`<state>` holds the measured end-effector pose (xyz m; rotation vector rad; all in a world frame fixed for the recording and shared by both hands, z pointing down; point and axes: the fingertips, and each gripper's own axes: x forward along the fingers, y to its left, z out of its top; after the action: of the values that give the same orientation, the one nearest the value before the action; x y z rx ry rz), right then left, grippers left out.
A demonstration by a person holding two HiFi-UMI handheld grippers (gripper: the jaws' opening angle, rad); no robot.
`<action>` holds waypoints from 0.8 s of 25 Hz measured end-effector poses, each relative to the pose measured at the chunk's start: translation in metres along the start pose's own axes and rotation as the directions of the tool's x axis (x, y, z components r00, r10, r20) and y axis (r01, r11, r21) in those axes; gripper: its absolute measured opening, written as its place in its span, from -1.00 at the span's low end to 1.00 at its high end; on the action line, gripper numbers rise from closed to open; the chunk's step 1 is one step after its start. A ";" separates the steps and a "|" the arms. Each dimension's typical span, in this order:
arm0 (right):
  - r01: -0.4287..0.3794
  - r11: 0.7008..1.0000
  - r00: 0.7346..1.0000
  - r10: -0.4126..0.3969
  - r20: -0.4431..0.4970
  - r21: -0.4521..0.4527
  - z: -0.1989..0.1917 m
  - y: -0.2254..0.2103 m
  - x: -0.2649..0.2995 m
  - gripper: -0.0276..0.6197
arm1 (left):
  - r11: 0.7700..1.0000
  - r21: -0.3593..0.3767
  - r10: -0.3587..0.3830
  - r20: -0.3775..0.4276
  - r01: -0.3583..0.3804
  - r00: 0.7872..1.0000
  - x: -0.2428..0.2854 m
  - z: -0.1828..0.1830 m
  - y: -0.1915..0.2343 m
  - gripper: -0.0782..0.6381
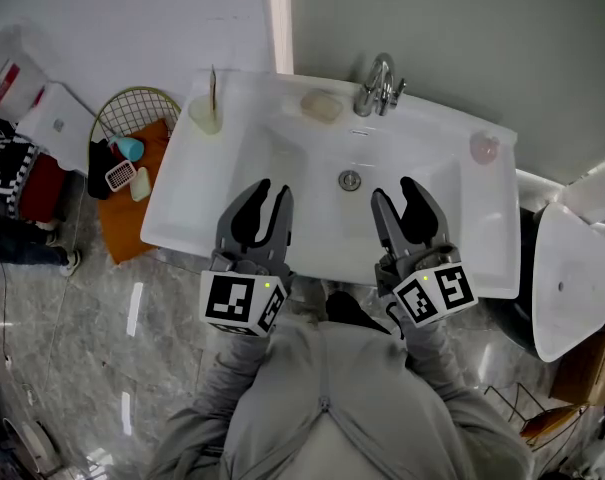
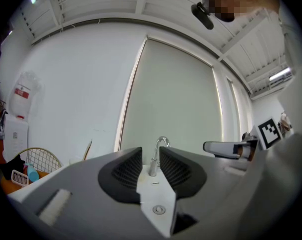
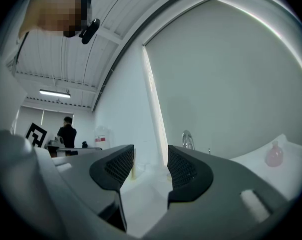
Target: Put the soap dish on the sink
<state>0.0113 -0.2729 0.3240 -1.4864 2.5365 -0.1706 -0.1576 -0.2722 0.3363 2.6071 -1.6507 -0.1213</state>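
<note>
Soap dish (image 1: 322, 105) looks to be the beige oval piece on the far rim of the sink (image 1: 182, 218), just left of the faucet (image 1: 380, 86); can't tell it from a plain soap bar. Your left gripper (image 1: 272, 190) and right gripper (image 1: 395, 190) hover side by side over the basin's near half, jaws apart and empty on both.

Carrier: white washbasin sink (image 1: 178, 204), seen from above, mounted at the wall.
Back ledge, centre: chrome faucet (image 1: 380, 86), with a beige soap (image 1: 322, 106) just to its left.
Back left corner: pale cup (image 1: 206, 116) with a thin stick standing in it.
Back right corner: small pink bottle (image 1: 484, 147).
Bowl: bare, round metal drain (image 1: 350, 179) in the middle.
Below: grey marbled floor (image 1: 62, 338), with an orange mat (image 1: 132, 233) beside the sink's left edge.
</note>
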 end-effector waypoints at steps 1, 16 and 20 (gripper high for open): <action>0.001 1.000 1.000 -0.001 0.001 -0.001 0.000 0.000 0.000 -0.26 | 1.000 0.000 0.001 0.001 -0.001 1.000 0.000 0.000 0.000 -0.46; -0.001 1.000 1.000 0.001 0.005 -0.007 0.002 0.004 0.001 -0.26 | 1.000 -0.003 0.009 0.006 -0.009 1.000 -0.003 -0.002 0.005 -0.46; -0.005 1.000 1.000 0.005 0.000 -0.008 0.001 0.007 0.002 -0.26 | 1.000 -0.010 0.011 0.009 -0.011 1.000 -0.004 -0.002 0.007 -0.46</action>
<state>0.0047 -0.2710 0.3217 -1.4826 2.5431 -0.1600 -0.1655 -0.2711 0.3392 2.5942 -1.6626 -0.1405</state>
